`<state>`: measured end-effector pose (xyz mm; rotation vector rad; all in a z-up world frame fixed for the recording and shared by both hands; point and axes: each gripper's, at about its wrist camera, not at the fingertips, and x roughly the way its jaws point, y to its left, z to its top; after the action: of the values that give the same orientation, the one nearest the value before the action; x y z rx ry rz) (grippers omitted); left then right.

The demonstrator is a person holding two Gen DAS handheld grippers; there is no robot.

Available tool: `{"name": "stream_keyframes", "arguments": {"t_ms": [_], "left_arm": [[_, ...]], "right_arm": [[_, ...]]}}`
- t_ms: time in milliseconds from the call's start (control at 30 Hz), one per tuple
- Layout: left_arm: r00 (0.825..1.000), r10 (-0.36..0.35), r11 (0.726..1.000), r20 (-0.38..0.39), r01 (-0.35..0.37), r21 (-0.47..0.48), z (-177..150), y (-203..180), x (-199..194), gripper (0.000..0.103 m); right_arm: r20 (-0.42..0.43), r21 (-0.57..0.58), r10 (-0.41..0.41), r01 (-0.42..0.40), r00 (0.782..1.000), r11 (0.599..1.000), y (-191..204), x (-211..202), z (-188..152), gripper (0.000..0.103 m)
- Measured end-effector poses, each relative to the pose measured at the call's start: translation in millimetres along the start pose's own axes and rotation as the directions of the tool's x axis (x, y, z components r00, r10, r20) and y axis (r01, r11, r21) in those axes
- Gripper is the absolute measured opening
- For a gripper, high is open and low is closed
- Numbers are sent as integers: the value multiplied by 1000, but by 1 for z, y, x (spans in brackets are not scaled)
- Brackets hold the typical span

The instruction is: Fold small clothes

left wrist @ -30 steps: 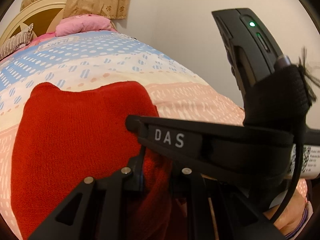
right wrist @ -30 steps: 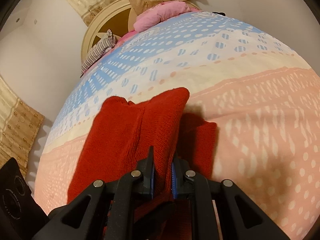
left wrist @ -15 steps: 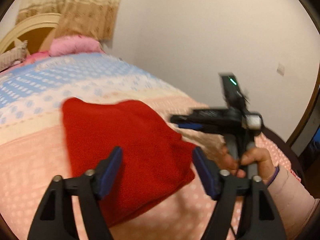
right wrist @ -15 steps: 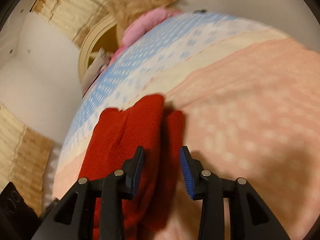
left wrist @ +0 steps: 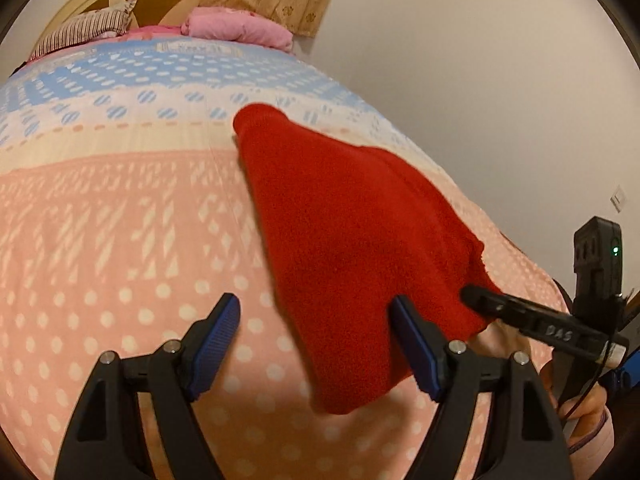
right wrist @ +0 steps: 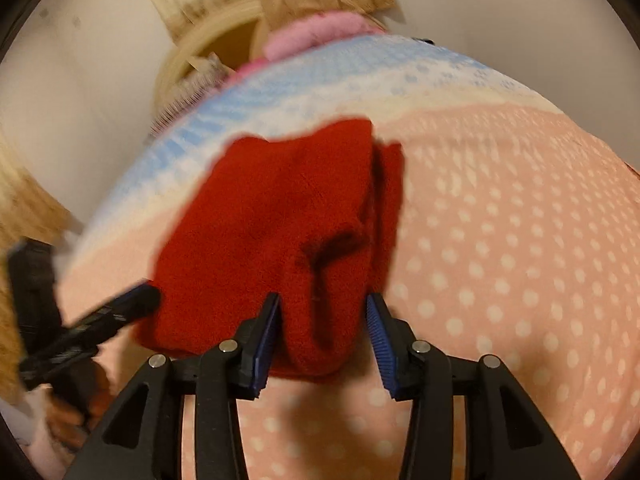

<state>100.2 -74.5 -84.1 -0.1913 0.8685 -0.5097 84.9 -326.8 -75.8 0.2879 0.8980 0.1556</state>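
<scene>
Both hand-held grippers newly parted, red knit garment (left wrist: 352,240) lying released beyond.

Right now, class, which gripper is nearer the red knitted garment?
Right. The right gripper has the red knitted garment's near folded edge between its open jaws; the left gripper is open beside the garment's left edge.

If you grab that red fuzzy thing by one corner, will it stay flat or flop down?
Probably flop: the red knit garment already creases and folds over itself on the bedspread. It looks soft and light. Its fuzzy surface likely won't slip from ribbed fingers.
</scene>
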Motion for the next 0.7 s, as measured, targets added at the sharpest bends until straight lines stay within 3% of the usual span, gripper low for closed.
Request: {"name": "stream_keyframes", "arguments": {"t_ms": [67, 133, 200, 300, 533, 700], "left_arm": [[1000, -8, 1000, -10, 8, -5, -7, 3, -3, 80], [1000, -7, 1000, -12, 7, -10, -7, 8, -1, 80], [1000, -12, 1000, -15, 12, -5, -6, 9, 1, 80], [1000, 1, 1000, -10, -1, 29, -2, 10, 2, 80], [999, 28, 997, -38, -25, 75, -3, 6, 12, 82], [999, 4, 999, -39, -2, 53, -3, 11, 5, 82]], "right_arm": [[3, 21, -22, 22, 1000, 1000, -3, 7, -7, 41], [8, 45, 0, -1, 1000, 999, -3, 7, -12, 23], [19, 60, 0, -1, 1000, 998, 3, 6, -17, 17], [49, 36, -57, 56, 997, 998, 16, -4, -27, 14], [85, 145, -50, 37, 995, 989, 8, -17, -57, 12], [62, 145, -26, 17, 998, 989, 5, -16, -54, 13]]}}
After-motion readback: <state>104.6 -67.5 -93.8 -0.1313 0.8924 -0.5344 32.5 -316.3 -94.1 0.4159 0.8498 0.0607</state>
